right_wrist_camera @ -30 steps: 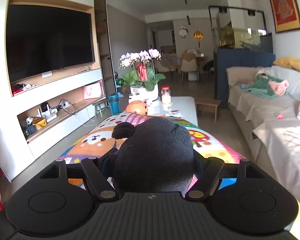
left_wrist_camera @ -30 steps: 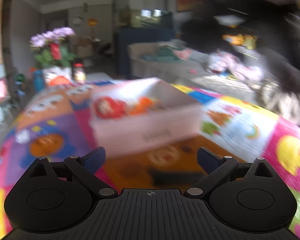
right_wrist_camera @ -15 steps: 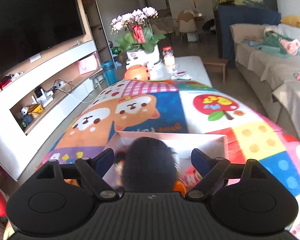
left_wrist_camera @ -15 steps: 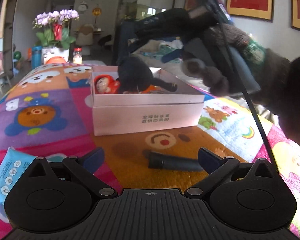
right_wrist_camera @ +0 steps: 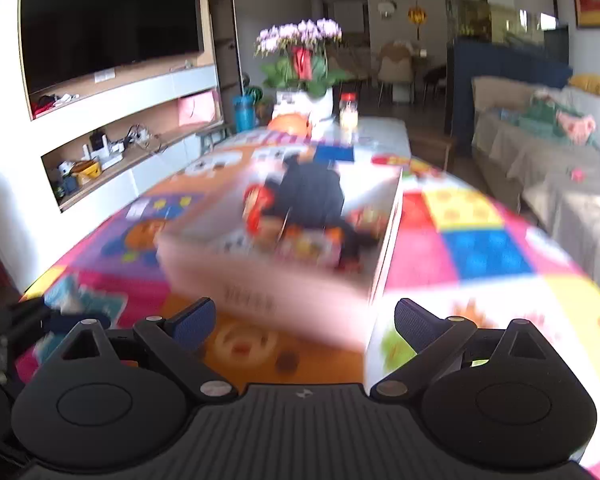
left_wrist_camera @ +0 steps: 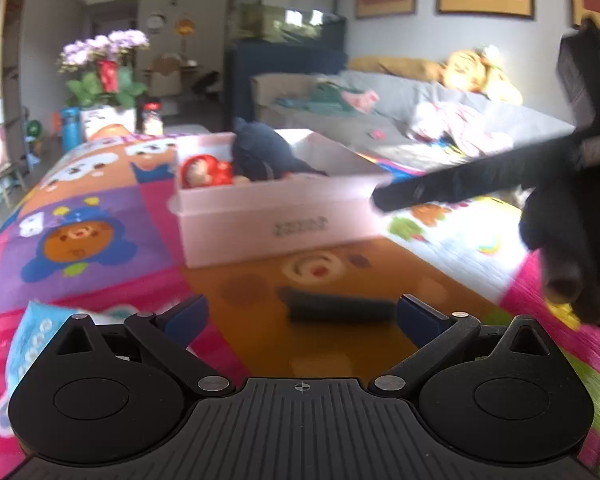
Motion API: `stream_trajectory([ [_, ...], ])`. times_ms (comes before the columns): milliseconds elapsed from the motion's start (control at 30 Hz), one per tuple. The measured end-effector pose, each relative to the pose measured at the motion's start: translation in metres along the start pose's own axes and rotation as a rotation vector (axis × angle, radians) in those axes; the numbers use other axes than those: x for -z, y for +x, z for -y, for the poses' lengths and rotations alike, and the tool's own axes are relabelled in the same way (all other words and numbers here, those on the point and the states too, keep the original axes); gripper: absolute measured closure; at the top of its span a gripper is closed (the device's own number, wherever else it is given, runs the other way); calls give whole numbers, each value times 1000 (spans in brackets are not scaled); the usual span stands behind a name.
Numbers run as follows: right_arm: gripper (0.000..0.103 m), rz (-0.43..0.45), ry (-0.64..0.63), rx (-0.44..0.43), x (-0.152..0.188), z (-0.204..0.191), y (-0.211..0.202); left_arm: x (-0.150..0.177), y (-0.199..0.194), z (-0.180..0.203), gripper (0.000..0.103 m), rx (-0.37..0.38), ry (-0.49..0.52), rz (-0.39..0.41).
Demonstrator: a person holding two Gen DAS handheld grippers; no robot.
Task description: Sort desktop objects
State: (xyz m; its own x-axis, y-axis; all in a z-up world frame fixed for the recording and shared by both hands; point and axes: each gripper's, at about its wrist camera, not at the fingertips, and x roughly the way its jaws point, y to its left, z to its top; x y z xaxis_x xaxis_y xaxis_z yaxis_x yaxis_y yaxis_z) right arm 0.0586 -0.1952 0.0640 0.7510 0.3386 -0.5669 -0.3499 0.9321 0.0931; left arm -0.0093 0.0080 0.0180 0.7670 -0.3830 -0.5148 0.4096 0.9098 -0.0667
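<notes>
Closest to the left gripper (left_wrist_camera: pixel 302 314) is a dark tube-shaped thing (left_wrist_camera: pixel 338 309) lying flat on the orange patch of the cartoon mat (left_wrist_camera: pixel 100 216), just ahead of the tips; its claw is spread wide with nothing in it; off to its left a light blue packet (left_wrist_camera: pixel 36 332) lies on the mat. The right gripper (right_wrist_camera: pixel 300 320) is also wide, its jaws have just been opening and there's nothing between them; the black plush toy (right_wrist_camera: pixel 314 192) it would've been carrying now sits in the pink box (left_wrist_camera: pixel 276 220), next to a red doll (left_wrist_camera: pixel 206 170) and some orange bits. So the plush looks sorted; the tube is probably next. Too blurry to say what it is, but it looks rigid, light and smooth, so it may roll; I'd pinch it across the middle, jaws square to its length. Farther back on the table: a pot of purple flowers (right_wrist_camera: pixel 300 60) and a small jar (right_wrist_camera: pixel 349 110).
</notes>
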Motion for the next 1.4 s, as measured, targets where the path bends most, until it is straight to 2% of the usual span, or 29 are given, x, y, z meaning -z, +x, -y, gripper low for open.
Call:
stream_trajectory([
  [33,8,-9,-4,-13,7,-2,-1,1,-7,1,0,4,3,-4],
  [67,19,-17,-16,-25,14,-4,-1,2,-13,1,0,0,6,-4],
  [100,37,-25,-33,-40,19,-8,-1,2,-19,1,0,-10,10,-3],
  [167,50,-56,-58,-82,25,-16,5,1,-31,-1,0,-40,12,3],
  [267,50,-72,-75,-154,32,-32,11,-4,-44,-5,0,-93,14,21],
  [333,56,-83,-119,-169,38,-43,16,-8,-49,-9,0,-136,14,30],
  [367,67,-93,-142,-163,40,-48,19,-9,-51,-11,0,-156,12,31],
  [400,73,-107,-167,-155,43,-51,21,-10,-52,-13,0,-180,9,27],
  [500,82,-100,-197,-114,46,-51,16,-10,-49,-24,0,-293,-18,-14],
  [567,82,-82,-182,-70,46,-41,9,-7,-46,-35,0,-361,-67,-49],
  [633,80,-62,-144,-27,46,-27,2,-5,-45,-52,0,-395,-153,-74],
  [733,66,-48,-59,-5,49,-5,-10,-1,-48,-78,0,-419,-270,-79],
  [767,54,-43,-30,-3,52,2,-13,0,-49,-85,0,-418,-296,-75],
  [800,42,-39,-2,1,56,7,-15,1,-49,-93,0,-406,-322,-71],
  [900,38,-50,83,12,62,20,-13,8,-45,-109,0,-314,-409,-102],
  [967,29,-28,138,20,60,29,-14,12,-42,-106,0,-222,-425,-133],
  [1167,25,-30,149,25,63,30,-13,12,-27,-52,0,62,-274,-166],
  [1233,21,-21,144,32,63,28,-14,10,-24,-33,0,122,-210,-167],
  [1300,20,-16,150,38,63,29,-15,5,-29,-17,0,138,-107,-146],
  [1400,20,-16,161,43,63,31,-15,-2,-45,-2,0,57,48,-82],
])
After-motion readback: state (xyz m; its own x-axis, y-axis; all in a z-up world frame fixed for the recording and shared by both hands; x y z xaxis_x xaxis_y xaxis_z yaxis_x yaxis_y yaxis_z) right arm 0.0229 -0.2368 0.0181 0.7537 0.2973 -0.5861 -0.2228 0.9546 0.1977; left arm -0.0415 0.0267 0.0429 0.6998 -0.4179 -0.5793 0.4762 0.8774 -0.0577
